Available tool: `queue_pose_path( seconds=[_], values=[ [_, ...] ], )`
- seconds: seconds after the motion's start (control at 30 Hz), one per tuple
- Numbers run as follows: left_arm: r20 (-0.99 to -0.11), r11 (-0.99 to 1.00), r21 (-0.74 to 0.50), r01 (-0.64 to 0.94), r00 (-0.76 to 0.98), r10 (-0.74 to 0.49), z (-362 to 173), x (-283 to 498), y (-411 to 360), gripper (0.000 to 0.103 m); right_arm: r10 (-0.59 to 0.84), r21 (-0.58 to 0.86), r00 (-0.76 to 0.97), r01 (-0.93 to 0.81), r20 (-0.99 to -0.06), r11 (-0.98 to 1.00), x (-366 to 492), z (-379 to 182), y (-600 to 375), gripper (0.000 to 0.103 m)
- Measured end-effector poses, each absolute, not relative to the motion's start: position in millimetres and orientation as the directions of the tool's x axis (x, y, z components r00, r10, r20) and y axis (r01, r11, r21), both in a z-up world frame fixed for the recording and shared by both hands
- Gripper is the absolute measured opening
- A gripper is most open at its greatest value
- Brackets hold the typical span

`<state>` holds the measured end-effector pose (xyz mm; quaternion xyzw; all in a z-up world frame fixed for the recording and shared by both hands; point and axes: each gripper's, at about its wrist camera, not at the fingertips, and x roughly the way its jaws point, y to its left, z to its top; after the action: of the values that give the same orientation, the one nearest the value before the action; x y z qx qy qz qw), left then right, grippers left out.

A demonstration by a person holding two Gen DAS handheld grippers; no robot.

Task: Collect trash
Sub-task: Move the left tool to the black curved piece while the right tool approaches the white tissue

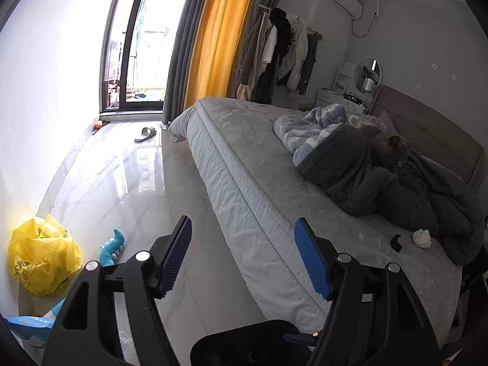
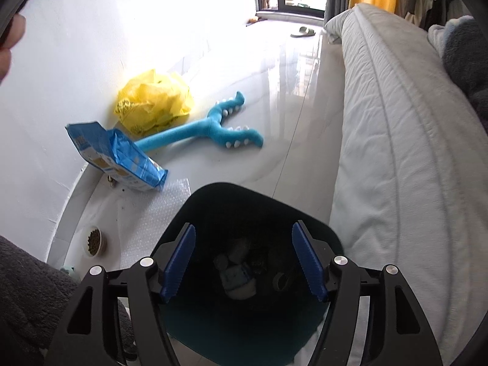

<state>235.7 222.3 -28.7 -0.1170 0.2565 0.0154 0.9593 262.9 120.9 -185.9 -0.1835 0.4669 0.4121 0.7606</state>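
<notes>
My right gripper [image 2: 244, 251] hangs open over the mouth of a dark bin [image 2: 320, 228] on the floor beside the bed; nothing is between its blue pads. Crumpled trash [image 2: 236, 277] lies at the bin's bottom. My left gripper [image 1: 244, 247] is open too, empty, raised and looking along the bed's edge. On the bed near its right side lie a small white wad [image 1: 421, 238] and a small black piece [image 1: 396, 242]. A yellow plastic bag [image 2: 154, 102] [image 1: 42, 259] and a blue packet [image 2: 116, 155] sit against the wall.
A blue plush toy [image 2: 213, 128] lies on the tiled floor [image 2: 283, 97] by the bag. A bowl of pet food [image 2: 94, 241] and bubble wrap [image 2: 158, 213] are left of the bin. A grey cat [image 1: 389, 152] rests among blankets on the bed [image 1: 259, 158]. A slipper [image 1: 145, 134] lies near the window.
</notes>
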Motion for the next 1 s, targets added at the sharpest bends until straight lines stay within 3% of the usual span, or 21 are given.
queue_pose_path(
  seconds=[0.53, 1.0],
  values=[
    [-0.484, 0.979, -0.204, -0.004, 0.870, -0.097, -20, 269, 146, 0.072, 0.500, 0.056, 0.426, -0.717, -0.754, 0.694, 295, -117, 39, 0.071],
    [-0.506, 0.972, -0.219, 0.081, 0.843, -0.184, -27, 299, 83, 0.077, 0.386, -0.041, 0.587, -0.583, -0.712, 0.811, 325, -98, -56, 0.074]
  ],
)
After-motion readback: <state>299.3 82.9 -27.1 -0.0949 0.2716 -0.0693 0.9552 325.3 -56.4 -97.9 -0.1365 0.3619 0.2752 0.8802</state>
